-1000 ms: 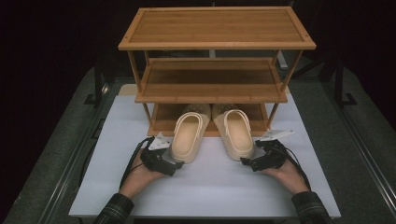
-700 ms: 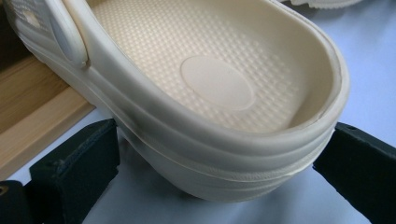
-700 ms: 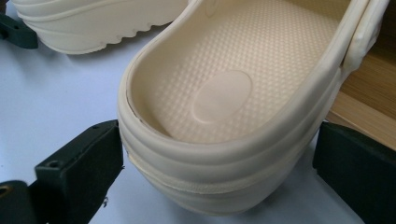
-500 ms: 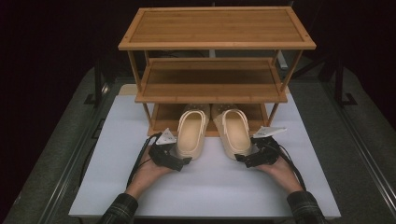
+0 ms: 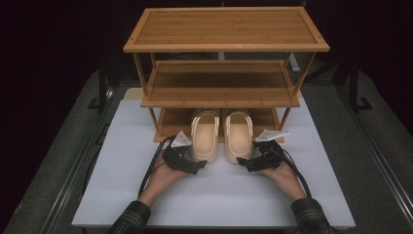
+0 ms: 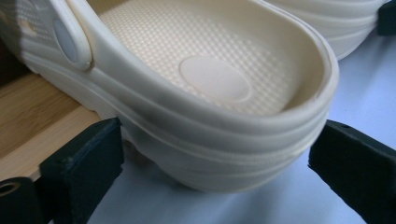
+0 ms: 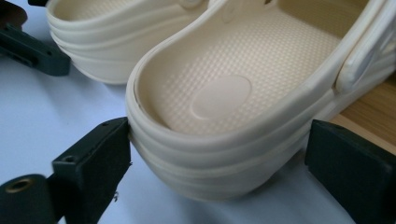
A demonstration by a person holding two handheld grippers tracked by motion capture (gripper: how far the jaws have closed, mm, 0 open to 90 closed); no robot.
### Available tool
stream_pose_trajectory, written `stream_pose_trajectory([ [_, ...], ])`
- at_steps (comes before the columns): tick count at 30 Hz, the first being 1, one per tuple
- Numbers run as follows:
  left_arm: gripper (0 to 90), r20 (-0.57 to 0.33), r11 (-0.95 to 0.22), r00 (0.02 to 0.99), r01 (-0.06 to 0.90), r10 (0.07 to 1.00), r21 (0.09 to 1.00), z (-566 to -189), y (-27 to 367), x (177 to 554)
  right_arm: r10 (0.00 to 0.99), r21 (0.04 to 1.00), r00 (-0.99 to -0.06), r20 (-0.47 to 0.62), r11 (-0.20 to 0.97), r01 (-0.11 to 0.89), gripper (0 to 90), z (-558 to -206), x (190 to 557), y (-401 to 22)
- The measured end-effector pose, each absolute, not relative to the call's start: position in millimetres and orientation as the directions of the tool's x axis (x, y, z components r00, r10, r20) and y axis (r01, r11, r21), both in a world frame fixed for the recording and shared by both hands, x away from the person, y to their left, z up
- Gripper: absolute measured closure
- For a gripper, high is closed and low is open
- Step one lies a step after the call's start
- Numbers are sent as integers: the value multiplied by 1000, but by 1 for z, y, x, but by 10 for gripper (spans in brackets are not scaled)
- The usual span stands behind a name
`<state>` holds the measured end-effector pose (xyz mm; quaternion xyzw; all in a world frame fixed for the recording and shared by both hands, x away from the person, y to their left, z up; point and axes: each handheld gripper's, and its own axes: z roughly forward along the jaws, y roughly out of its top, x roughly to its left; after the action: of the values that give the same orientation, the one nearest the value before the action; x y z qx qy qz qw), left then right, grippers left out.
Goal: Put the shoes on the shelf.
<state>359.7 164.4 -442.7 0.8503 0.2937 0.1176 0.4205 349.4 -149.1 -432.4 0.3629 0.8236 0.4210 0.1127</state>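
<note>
Resting half inside rack (image 5: 225,95): clogs (image 5: 221,134) (paired)

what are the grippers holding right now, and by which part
Nothing is clamped. Each gripper's open jaws straddle a clog's heel: left gripper the left clog, right gripper the right clog, its jaws just closing.

Plaid sleeves (image 5: 130,220), black grippers, grey triangular plates, trailing black cables (image 5: 148,168)

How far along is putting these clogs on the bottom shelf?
Done: both toes are on the rack's bottom shelf. In hand: the left gripper straddles the left clog's heel; the right gripper, jaws just closing, straddles the right clog's. Left: both heels overhang the table; slide them in.
</note>
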Motion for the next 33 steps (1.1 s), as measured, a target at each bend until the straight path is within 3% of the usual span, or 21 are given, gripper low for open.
stream_pose_trajectory([
  [8, 106, -58, -454, 789, 409, 611, 791, -444, 159, 363, 708, 783, -700, 95, 381, 492, 137, -433, 350, -135],
  [21, 110, -41, -494, 795, 415, 605, 764, -439, 154, 385, 726, 787, -675, 136, 334, 518, 151, -432, 369, -139],
  [33, 109, -58, -461, 771, 437, 635, 772, -441, 145, 409, 731, 796, -665, 154, 307, 522, 151, -429, 401, -143],
])
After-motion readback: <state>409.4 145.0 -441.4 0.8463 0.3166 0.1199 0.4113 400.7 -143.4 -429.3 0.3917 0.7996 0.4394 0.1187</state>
